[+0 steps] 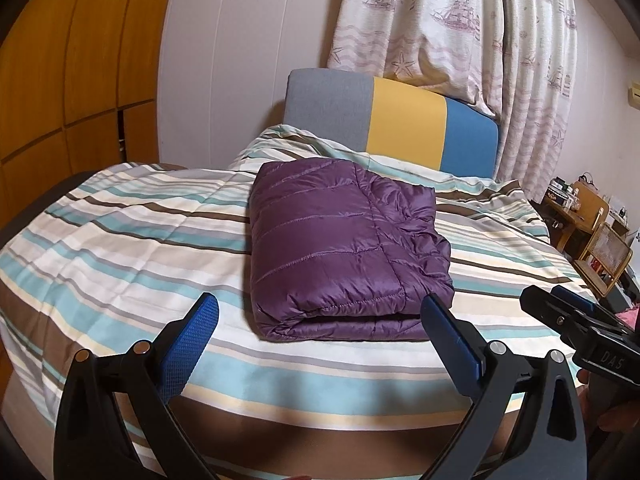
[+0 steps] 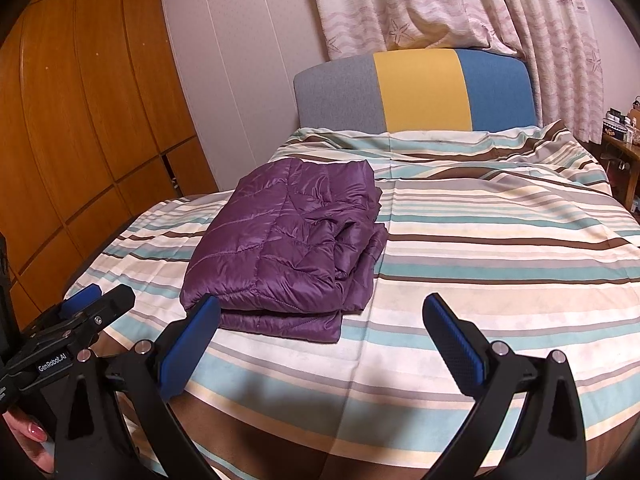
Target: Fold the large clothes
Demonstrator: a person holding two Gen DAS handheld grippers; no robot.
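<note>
A purple quilted jacket (image 1: pixel 344 248) (image 2: pixel 288 248) lies folded into a thick rectangle on the striped bedcover (image 1: pixel 120 240) (image 2: pixel 500 248). My left gripper (image 1: pixel 320 304) stands open just in front of the jacket's near edge, nothing between its blue pads. My right gripper (image 2: pixel 320 308) is open too, its left finger (image 2: pixel 192 340) overlapping the jacket's near corner in view, the right one over bare cover. In each wrist view the other gripper shows at the side: the right gripper (image 1: pixel 568 308) and the left gripper (image 2: pixel 100 300), both seen side-on.
A grey, yellow and blue headboard (image 1: pixel 400 120) (image 2: pixel 420 92) stands at the far end under patterned curtains (image 1: pixel 460 28). Wooden wardrobe doors (image 2: pixel 80 120) line the left. A cluttered wooden desk and chair (image 1: pixel 592 232) sit right of the bed. A hand (image 2: pixel 28 436) holds the left gripper's handle.
</note>
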